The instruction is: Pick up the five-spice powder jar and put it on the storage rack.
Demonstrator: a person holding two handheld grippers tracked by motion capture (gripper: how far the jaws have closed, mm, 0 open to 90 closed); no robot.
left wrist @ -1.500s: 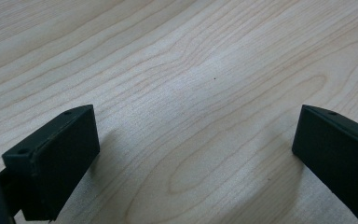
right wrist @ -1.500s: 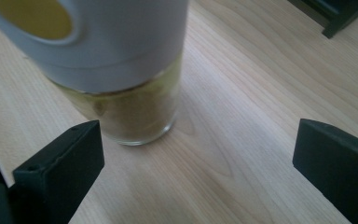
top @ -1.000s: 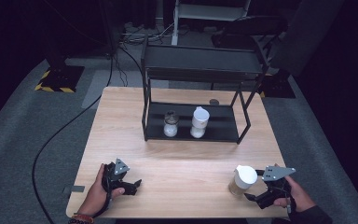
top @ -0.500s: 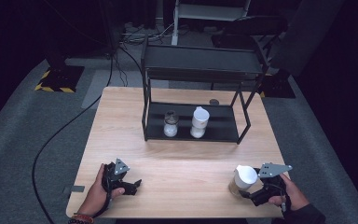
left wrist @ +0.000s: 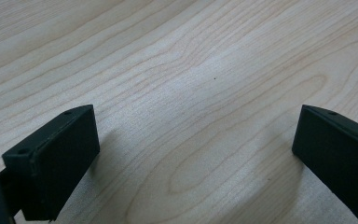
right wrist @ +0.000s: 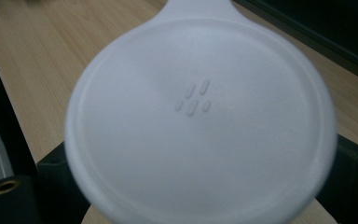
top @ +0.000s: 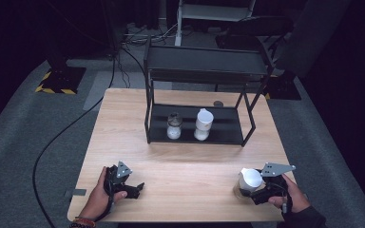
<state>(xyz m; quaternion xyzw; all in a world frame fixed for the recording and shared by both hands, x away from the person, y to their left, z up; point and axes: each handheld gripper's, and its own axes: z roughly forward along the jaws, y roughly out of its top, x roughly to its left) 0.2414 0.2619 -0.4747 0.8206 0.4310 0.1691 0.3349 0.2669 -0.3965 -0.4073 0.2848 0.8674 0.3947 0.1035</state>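
closing on the white-lidded jar [top: 248,184], the right gripper [top: 260,189] has just been narrowing its jaws around it at the table's [top: 190,156] near right edge, likely to lift it toward the rack [top: 204,71]; left gripper [top: 132,187] rests wide and empty, hand low on the wood.

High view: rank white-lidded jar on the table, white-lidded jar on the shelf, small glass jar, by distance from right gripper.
From the right gripper:
1. White-lidded jar on the table, between its jaws, near right.
2. White-lidded jar on the shelf, rack's lower shelf, right of pair.
3. Small glass jar, to its left.
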